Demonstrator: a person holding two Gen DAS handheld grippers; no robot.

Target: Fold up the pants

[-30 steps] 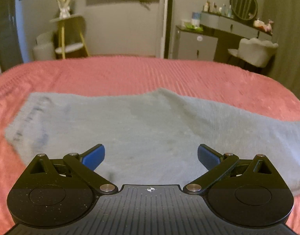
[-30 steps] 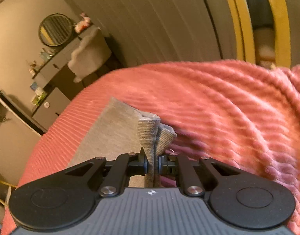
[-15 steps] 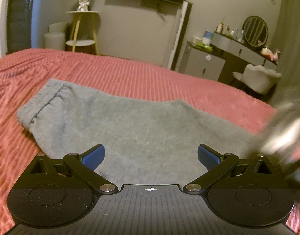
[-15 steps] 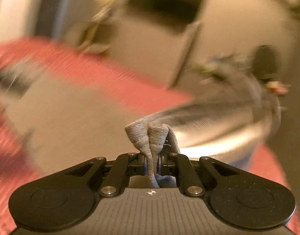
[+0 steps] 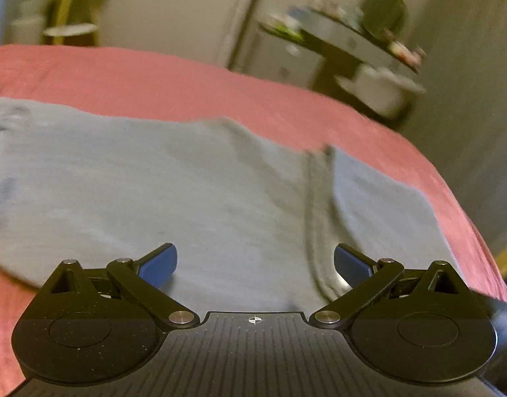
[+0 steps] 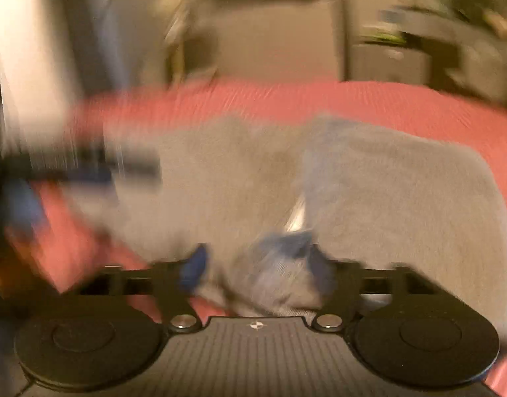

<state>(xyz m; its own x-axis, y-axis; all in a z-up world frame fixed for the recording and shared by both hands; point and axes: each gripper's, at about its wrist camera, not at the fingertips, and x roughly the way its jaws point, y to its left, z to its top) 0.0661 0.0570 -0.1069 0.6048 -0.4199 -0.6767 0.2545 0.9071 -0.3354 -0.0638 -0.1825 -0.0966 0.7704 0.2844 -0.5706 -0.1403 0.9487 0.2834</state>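
A: Where do the pants [image 5: 174,192] lie?

B: Flat across the pink bed [image 5: 220,89], one end doubled back over the middle; the cuff [image 6: 279,274] sits bunched between the right gripper [image 6: 258,264] jaws.

A: Pinched?

B: No; those jaws have just been opening, they stand spread, and the cloth lies loose between the pads, though the view is blurred. The left gripper [image 5: 255,264] is spread too, hovering low over the pants with nothing between its fingers.

A: What could spoil it from here?

B: I'd guess the cuff catching on a blue pad as the right gripper pulls away; that would drag the fold crooked. The folded edge [image 5: 314,218] already looks ridged, so it may set uneven unless smoothed.

A: And the surface?

B: A ribbed cover, soft, likely to grip fleece; sliding would wrinkle it.

A: The room?

B: Dim; a dresser [image 5: 359,46] with a round mirror [image 5: 384,11] beyond the bed, a small stand [image 5: 71,16] far left.
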